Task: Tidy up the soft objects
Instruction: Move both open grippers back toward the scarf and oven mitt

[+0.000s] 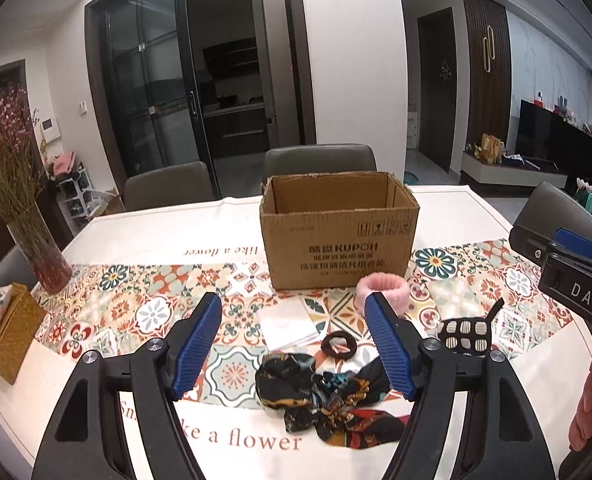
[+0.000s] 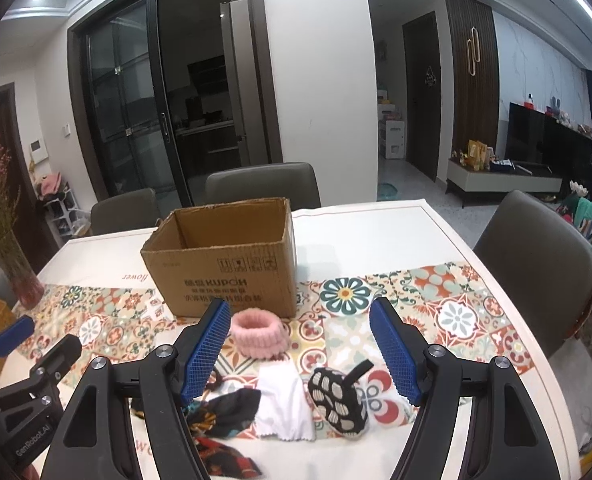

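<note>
Both grippers over near table edge, pointing down-fwd at the soft pile. Left gripper (image 1: pixel 296 344) spread wide, nothing between pads, blue fingertips (image 1: pixel 199 344) clear of everything. Right gripper (image 2: pixel 300 352) same story: wide, empty.

Cardboard box (image 1: pixel 338 236) open-topped, upright, mid-table beyond the pile; looks empty from here, prob. the drop spot.

Items, all loose on the patterned tablecloth (image 1: pixel 143 308):
- Dark printed scarf (image 1: pixel 328 396), bunched, closest to left gripper. Thin, prob. slick fabric, light, zero stiffness. Best pinched at thickest knot of folds; a single-layer edge would likely slip or trail.
- Black hair tie (image 1: pixel 339 345), just beyond scarf. Tiny, stretchy; pinch across ring, not flat on top.
- White cloth (image 1: pixel 289 326), folded flat, next to hair tie. Hard to get under; a raised corner or edge is the place to nip.
- Pink fluffy band (image 2: pixel 255 332), just in front of box. Plush, springy, squashes easily; closing across one wall of the ring seems best.
- B&W patterned pouch (image 2: pixel 338 400) w/ dark strap, sits below right gripper. Padded, holds shape a bit; body grab safer than strap, which would let it swing.

Nothing fragile or heavy. Main risk, by judgement: dangling ends snagging box rim. Glass vase (image 1: pixel 45 256) far left, well apart.
</note>
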